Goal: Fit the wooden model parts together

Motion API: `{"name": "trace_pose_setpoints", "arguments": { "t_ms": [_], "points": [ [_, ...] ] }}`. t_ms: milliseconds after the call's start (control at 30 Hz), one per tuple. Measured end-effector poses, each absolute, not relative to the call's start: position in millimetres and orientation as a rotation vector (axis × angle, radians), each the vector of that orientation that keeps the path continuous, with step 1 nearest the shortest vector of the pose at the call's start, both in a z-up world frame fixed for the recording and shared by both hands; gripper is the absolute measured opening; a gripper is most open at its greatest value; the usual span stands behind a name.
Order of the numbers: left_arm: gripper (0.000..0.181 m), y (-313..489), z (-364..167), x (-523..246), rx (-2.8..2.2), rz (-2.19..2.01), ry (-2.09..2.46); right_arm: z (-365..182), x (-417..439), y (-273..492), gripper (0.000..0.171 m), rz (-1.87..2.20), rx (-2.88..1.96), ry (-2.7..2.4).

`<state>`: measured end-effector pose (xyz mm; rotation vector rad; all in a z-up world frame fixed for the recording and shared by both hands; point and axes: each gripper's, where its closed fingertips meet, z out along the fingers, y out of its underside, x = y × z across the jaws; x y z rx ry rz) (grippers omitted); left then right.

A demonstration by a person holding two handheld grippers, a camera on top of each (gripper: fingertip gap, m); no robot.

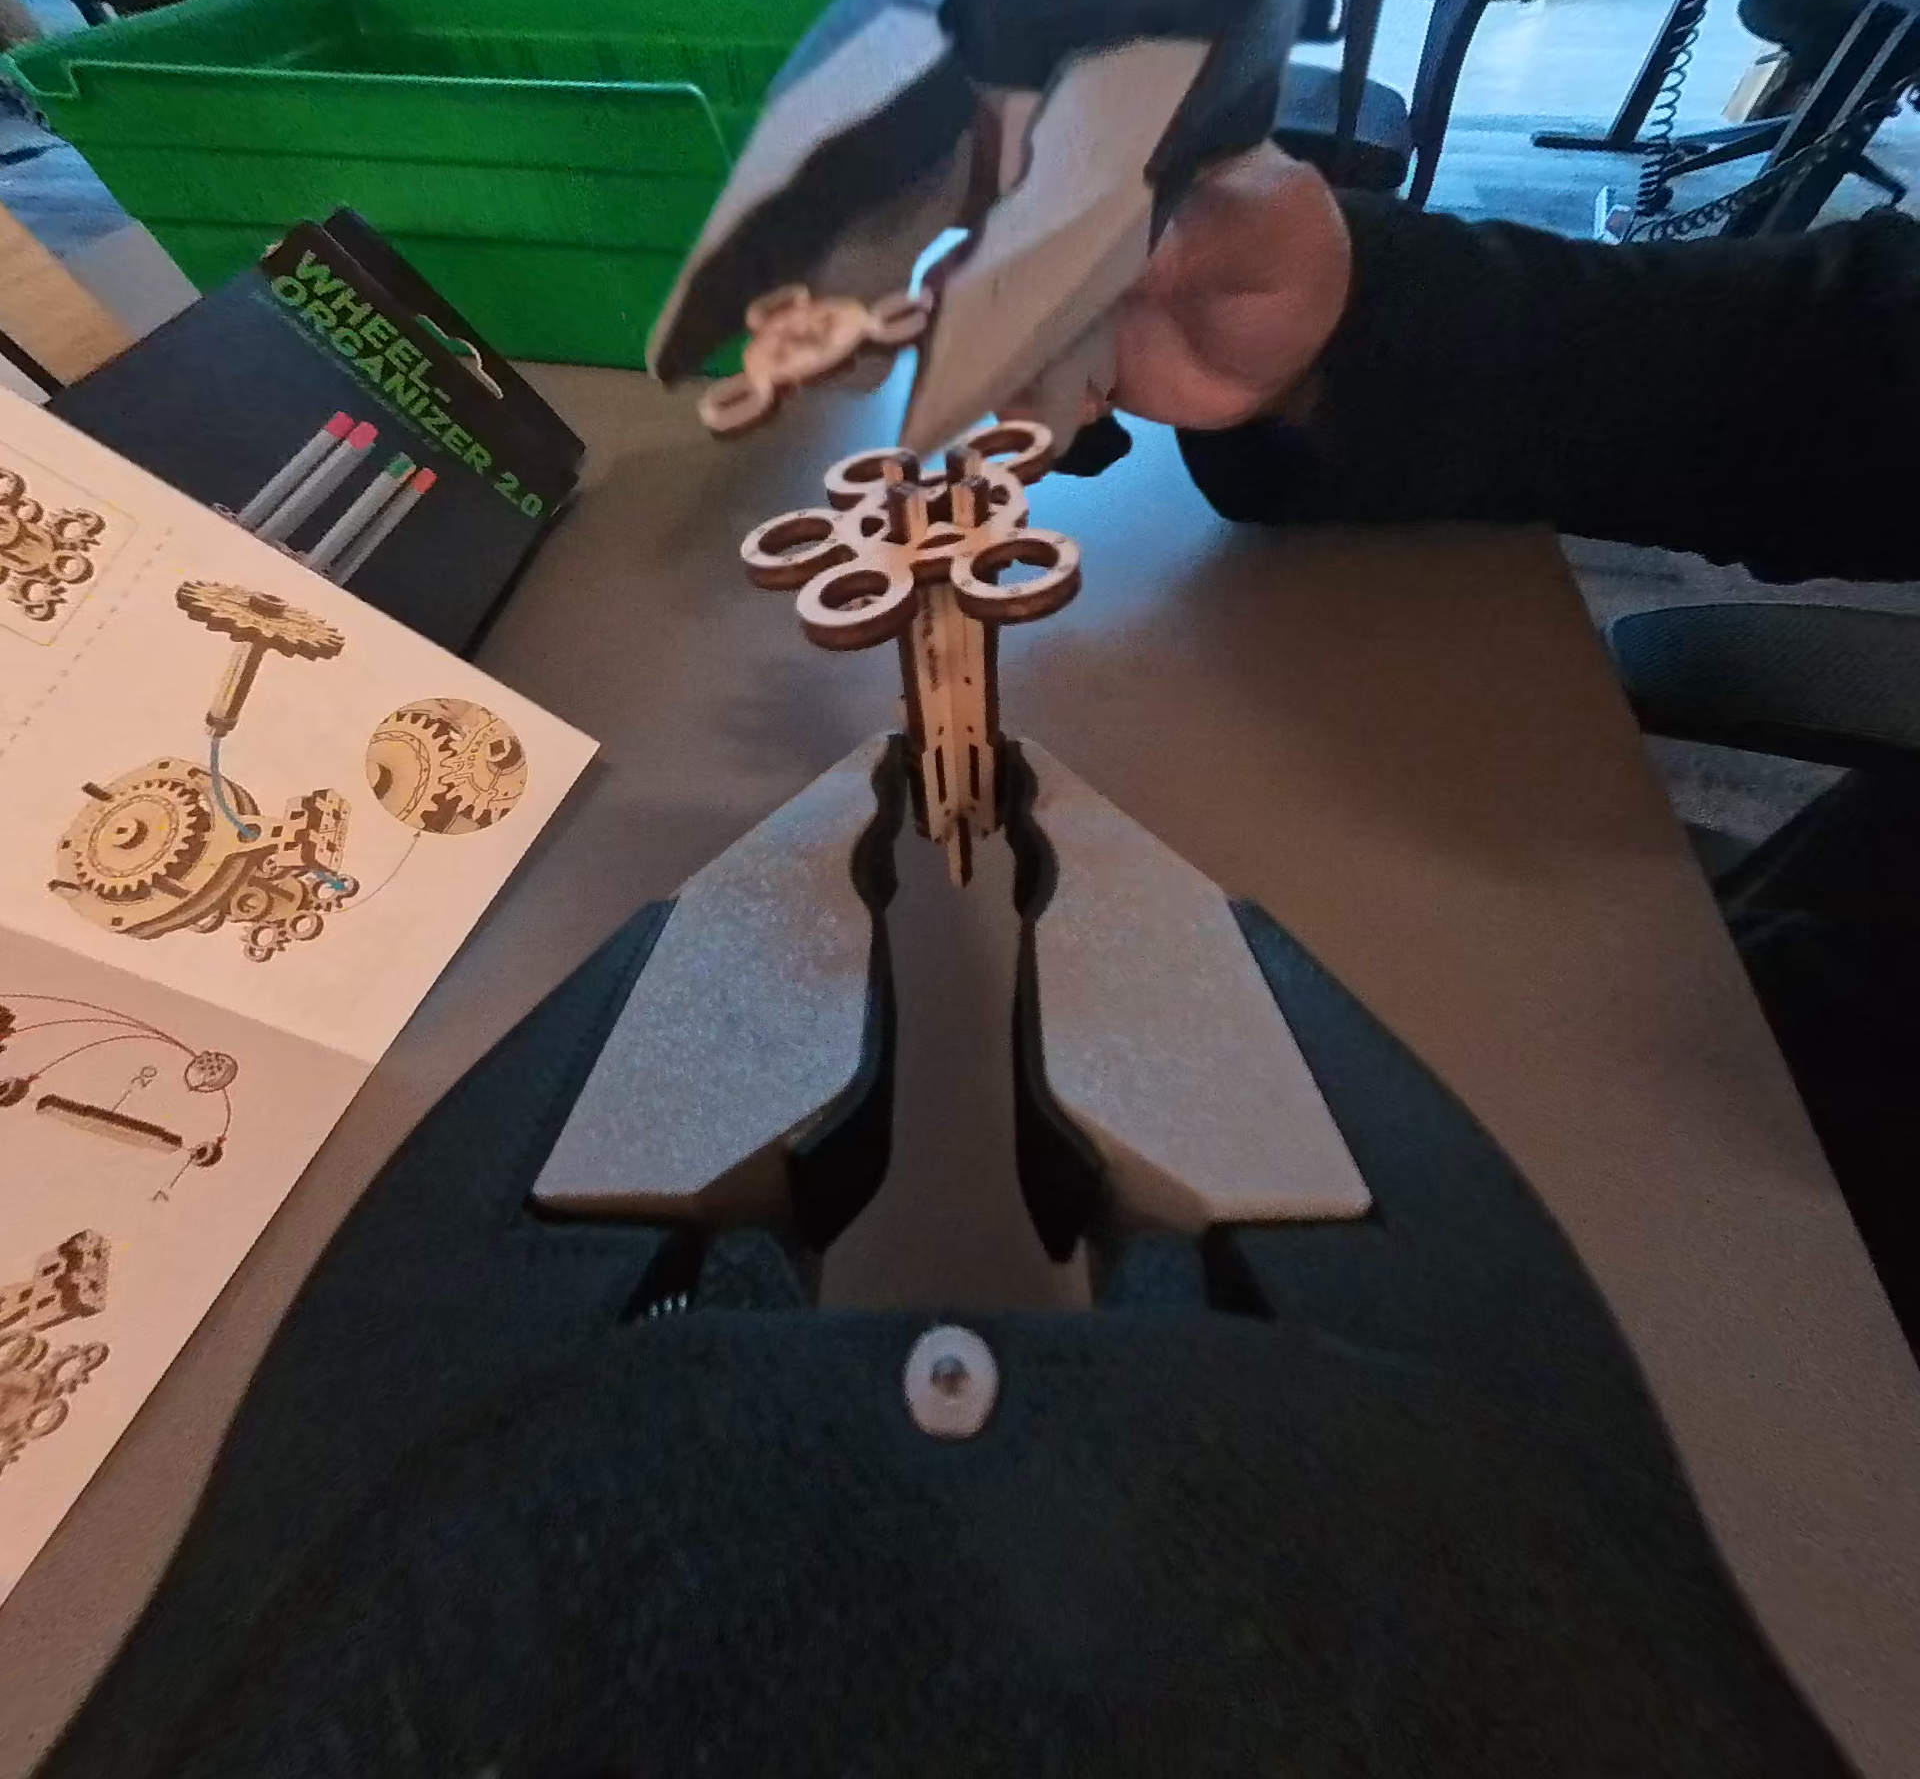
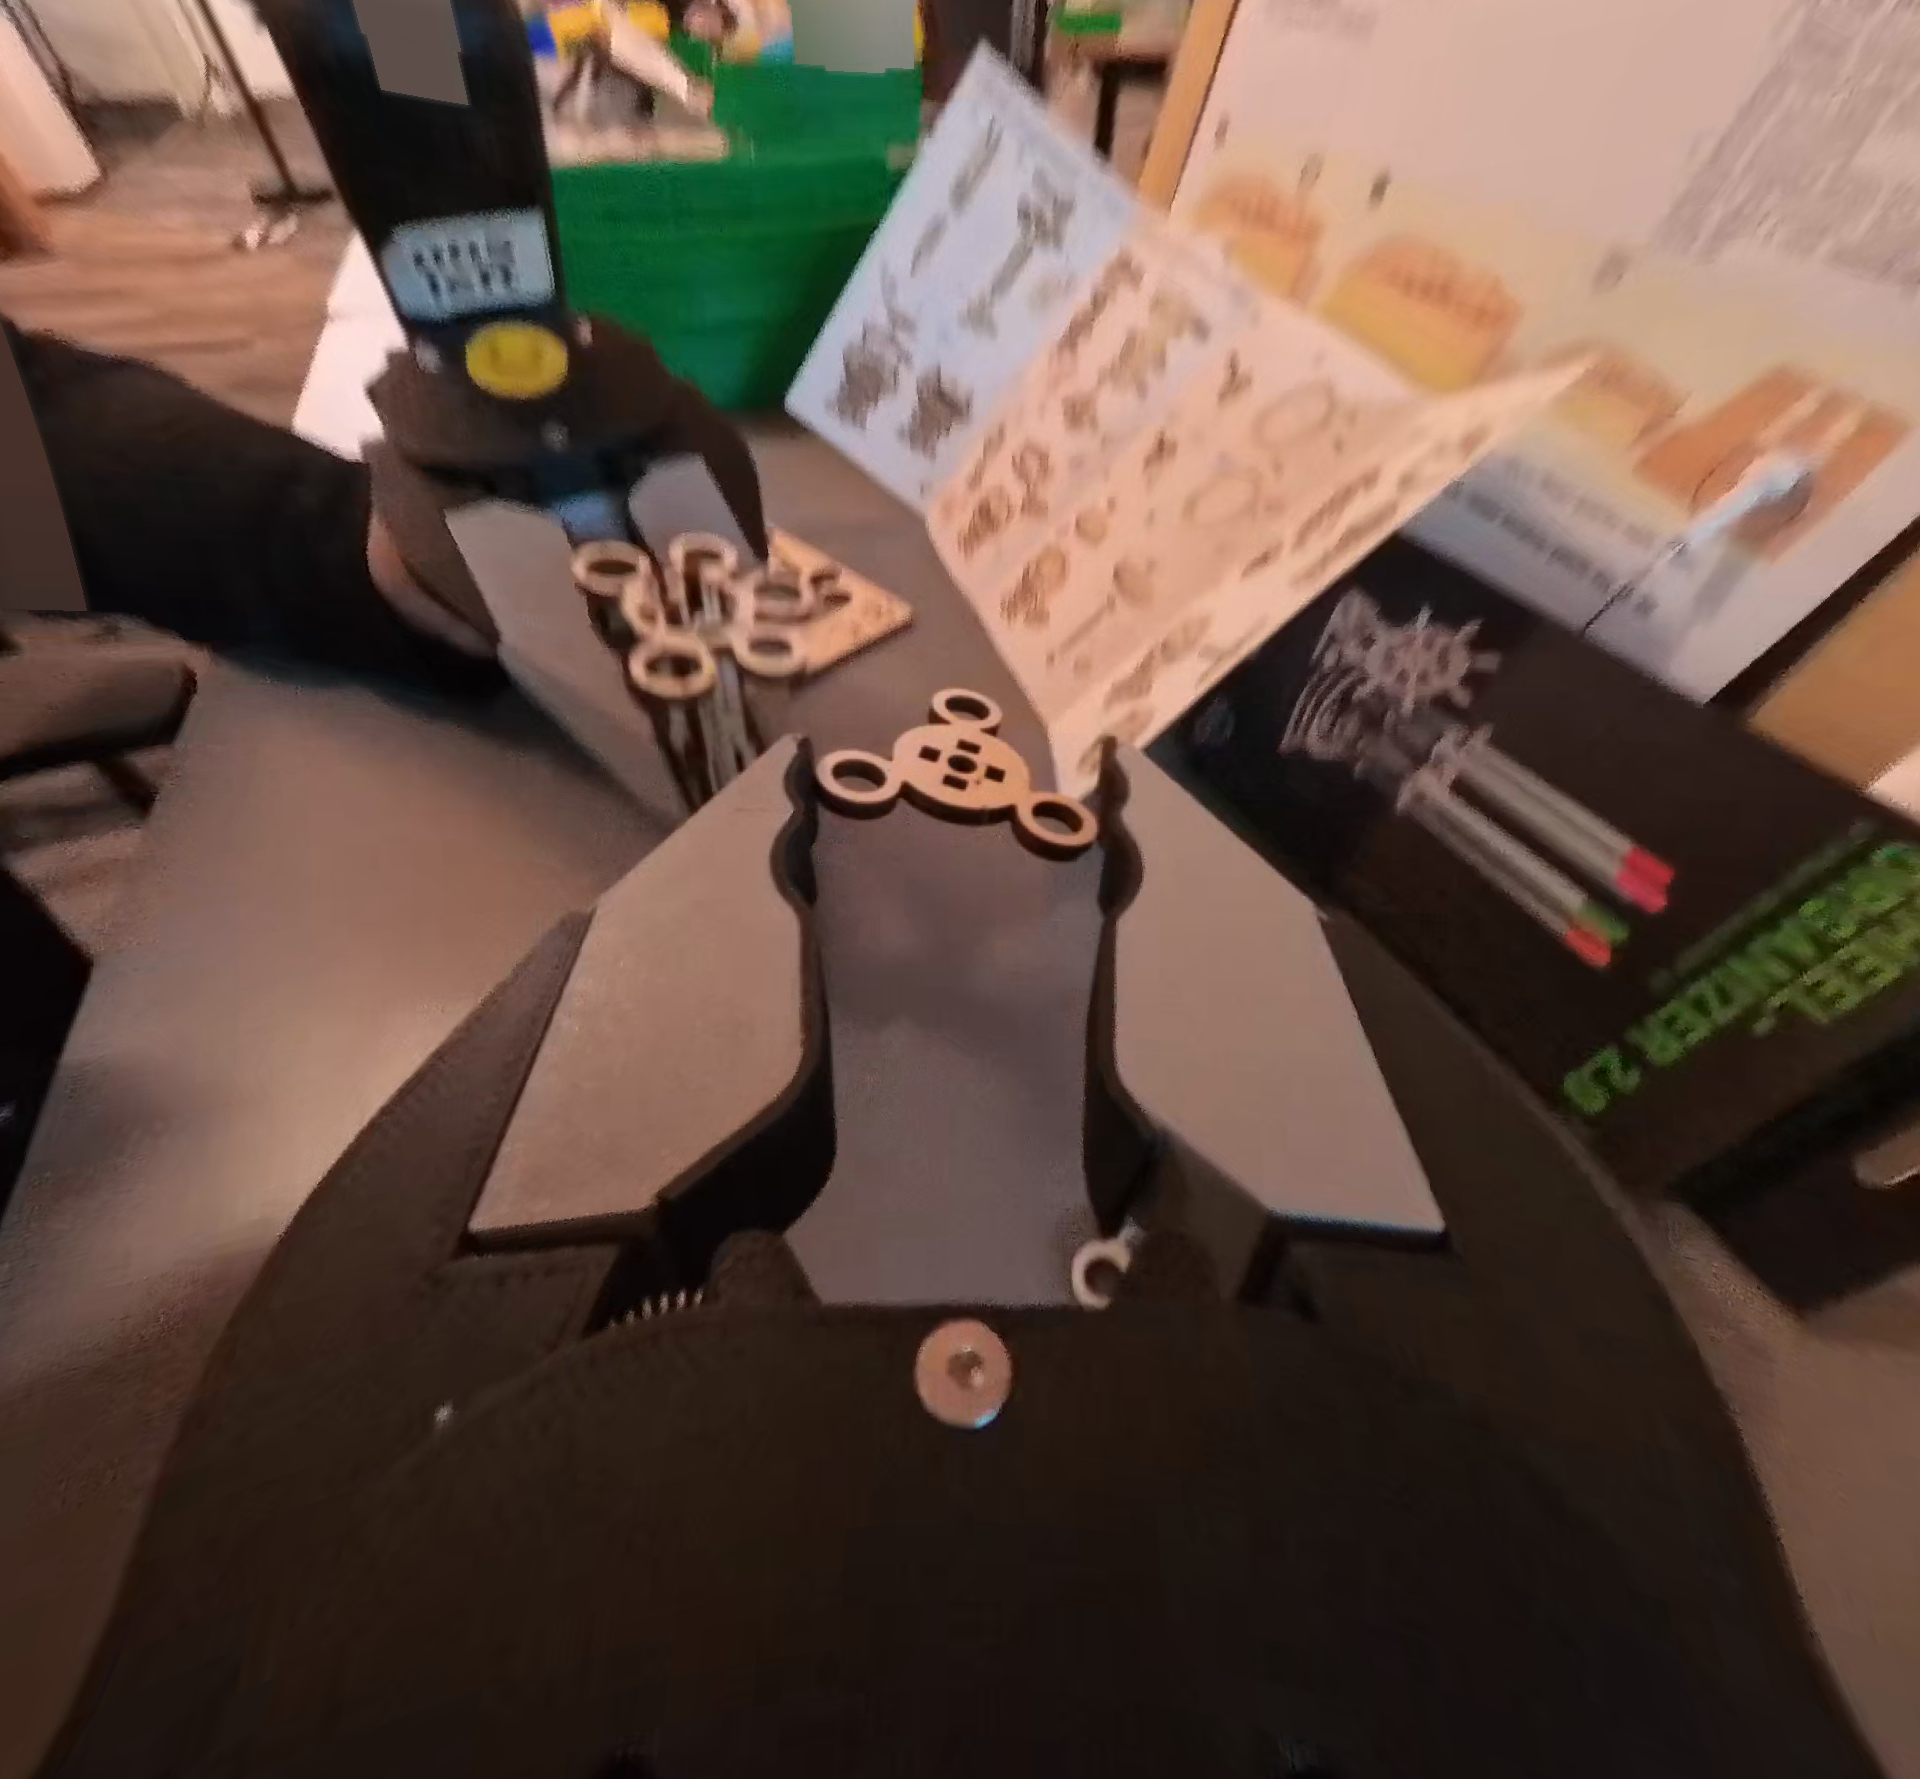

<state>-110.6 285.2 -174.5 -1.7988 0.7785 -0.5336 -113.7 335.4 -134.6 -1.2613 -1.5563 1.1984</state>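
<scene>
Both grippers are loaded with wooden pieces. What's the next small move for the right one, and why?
Probably ease the right gripper across until its three-ring plate sits over the post tips, then lower. The left gripper holds the post assembly upright, and the plate still sits off to its side.

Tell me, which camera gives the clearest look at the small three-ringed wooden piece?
The right wrist view: the three-ringed piece sits sharp between the right gripper fingertips, its face and centre holes plain. In the left wrist view it is blurred and half hidden by that gripper's fingers.
</scene>
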Motion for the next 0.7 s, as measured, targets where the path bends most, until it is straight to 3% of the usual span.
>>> {"name": "trace_pose_setpoints", "arguments": {
  "t_ms": [133, 267, 400, 500, 633, 700],
  "points": [
    [0.015, 284, -173, -112, -1.793, -0.592, 0.785, -165, -111, 324, 0.054, 1.147, -1.313, -1.737],
    [0.015, 282, -172, -112, -1.777, -0.609, 0.808, -140, -111, 314, 0.064, 1.208, -1.233, -1.686],
    [0.015, 279, -174, -108, -1.796, -0.655, 0.826, -95, -117, 292, 0.054, 1.543, -1.168, -1.551],
    [0.015, 275, -179, -106, -1.860, -0.756, 0.792, -99, -133, 285, 0.046, 1.642, -1.258, -1.579],
    [0.016, 273, -179, -107, -1.926, -0.955, 0.683, -111, -139, 273, 0.023, 1.768, -1.317, -1.685],
    [0.016, 271, -175, -107, -1.929, -1.090, 0.618, -114, -144, 284, 0.022, 1.761, -1.373, -1.619]
  ]
}}
